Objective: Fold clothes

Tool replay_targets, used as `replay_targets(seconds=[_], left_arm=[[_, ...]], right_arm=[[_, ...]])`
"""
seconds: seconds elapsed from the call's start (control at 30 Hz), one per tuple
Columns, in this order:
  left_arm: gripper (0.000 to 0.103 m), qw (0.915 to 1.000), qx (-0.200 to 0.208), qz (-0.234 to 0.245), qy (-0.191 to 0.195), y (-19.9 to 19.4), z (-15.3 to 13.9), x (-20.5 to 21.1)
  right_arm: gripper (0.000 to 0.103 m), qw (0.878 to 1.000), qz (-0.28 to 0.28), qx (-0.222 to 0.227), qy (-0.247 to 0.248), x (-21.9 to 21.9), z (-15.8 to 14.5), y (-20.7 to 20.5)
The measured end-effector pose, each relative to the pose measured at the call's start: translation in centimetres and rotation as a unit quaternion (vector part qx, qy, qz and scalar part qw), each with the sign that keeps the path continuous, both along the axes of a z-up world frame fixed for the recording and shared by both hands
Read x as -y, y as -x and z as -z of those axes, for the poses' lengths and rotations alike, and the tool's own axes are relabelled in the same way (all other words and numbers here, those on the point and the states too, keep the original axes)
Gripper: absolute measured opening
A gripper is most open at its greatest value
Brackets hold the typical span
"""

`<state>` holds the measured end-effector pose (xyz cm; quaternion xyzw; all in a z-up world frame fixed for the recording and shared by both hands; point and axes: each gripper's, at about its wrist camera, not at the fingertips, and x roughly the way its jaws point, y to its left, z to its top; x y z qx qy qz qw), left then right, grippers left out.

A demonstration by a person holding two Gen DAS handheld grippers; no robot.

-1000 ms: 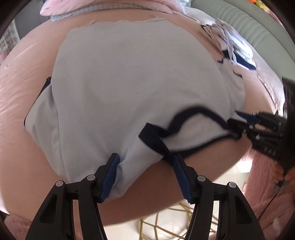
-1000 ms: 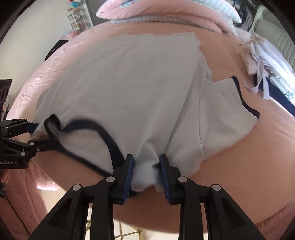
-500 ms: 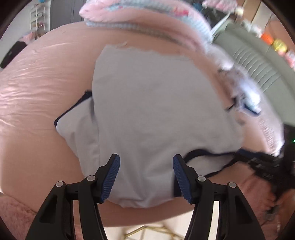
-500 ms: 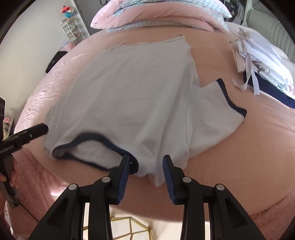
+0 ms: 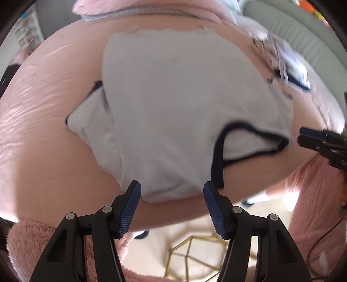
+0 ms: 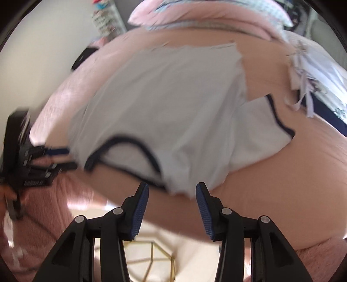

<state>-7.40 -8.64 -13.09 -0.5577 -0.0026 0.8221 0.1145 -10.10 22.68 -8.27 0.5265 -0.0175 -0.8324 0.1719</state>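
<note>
Lying flat on pink bed [image 5: 43, 130], white T-shirt [image 5: 184, 104], just beyond both tongs, left tongs [image 5: 172, 208] and right tongs [image 6: 172, 209] open, empty.

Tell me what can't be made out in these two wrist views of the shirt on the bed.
- Pale grey T-shirt with navy trim: underside hidden against the pink bedsheet.
- Left gripper: motion blur in the right view.
- Pile of pale clothes: blurred, cut by the frame edge.
- Shelf items: too small.
</note>
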Motion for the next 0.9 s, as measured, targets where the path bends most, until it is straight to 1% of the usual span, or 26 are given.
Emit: replay_targets(seconds=[0.07,0.13,0.17,0.23,0.3,0.33,0.37,0.4,0.43,0.47,0.5,0.53,0.6,0.7,0.73,0.8,0.87,0.9], left_arm=[[0.057,0.9996,0.002,-0.023,-0.016,0.4,-0.1,0.5],[0.057,0.9994,0.013,-0.027,-0.019,0.4,0.3,0.2],[0.057,0.9994,0.018,-0.025,-0.018,0.4,0.3,-0.1],[0.057,0.9995,0.024,-0.017,-0.009,0.4,0.0,-0.7],[0.057,1.0000,0.007,-0.002,-0.001,0.2,-0.5,-1.4],[0.057,0.9999,-0.006,0.008,-0.007,0.0,-1.0,-1.8],[0.057,0.9994,-0.018,0.021,-0.022,-0.1,-1.5,-2.2],[0.057,0.9981,-0.031,0.035,-0.040,-0.1,-2.0,-2.8],[0.057,0.9966,-0.044,0.048,-0.050,0.0,-2.5,-3.6],[0.057,0.9953,-0.056,0.061,-0.051,0.1,-2.9,-4.6],[0.057,0.9942,-0.066,0.073,-0.045,0.1,-3.1,-5.9],[0.057,0.9930,-0.072,0.086,-0.036,0.3,-2.9,-7.2],[0.057,0.9901,-0.081,0.113,-0.017,1.6,-1.8,-10.2],[0.057,0.9866,-0.075,0.143,0.027,3.4,0.6,-14.5],[0.057,0.9855,-0.071,0.149,0.039,3.7,1.2,-15.7],[0.057,0.9850,-0.069,0.152,0.042,3.6,1.7,-17.1],[0.057,0.9847,-0.070,0.154,0.042,3.7,1.9,-17.8],[0.057,0.9841,-0.073,0.155,0.046,3.7,2.0,-18.2]], right_arm=[[0.045,0.999,0.034,-0.004,-0.013,-0.8,0.6,1.2],[0.045,0.999,0.042,0.009,-0.028,0.3,2.1,2.5],[0.045,0.998,0.034,0.027,-0.041,0.8,3.3,3.0],[0.048,0.996,0.010,0.021,-0.082,2.5,4.4,2.4],[0.049,0.993,-0.028,0.002,-0.116,3.8,4.2,0.6],[0.051,0.993,-0.048,0.013,-0.107,3.9,4.2,-0.2],[0.057,0.993,-0.068,0.026,-0.096,3.9,4.1,-1.0],[0.059,0.993,-0.084,0.035,-0.081,3.6,3.8,-1.7],[0.059,0.993,-0.092,0.050,-0.051,3.0,3.5,-2.2],[0.058,0.993,-0.091,0.074,-0.001,2.0,3.3,-2.3],[0.058,0.992,-0.074,0.089,0.043,0.7,2.9,-2.3],[0.058,0.993,-0.046,0.084,0.062,-0.4,2.4,-2.2],[0.058,0.997,0.010,0.051,0.063,-2.5,1.2,-1.8],[0.058,0.996,0.087,0.011,0.020,-4.8,0.5,-0.7],[0.058,0.997,0.079,0.001,0.003,-5.0,0.2,-0.3],[0.058,0.996,0.072,-0.024,-0.054,-4.7,0.4,0.7],[0.058,0.992,0.041,-0.041,-0.112,-4.0,1.1,1.7],[0.058,0.990,0.017,-0.047,-0.134,-3.4,1.1,2.2]])
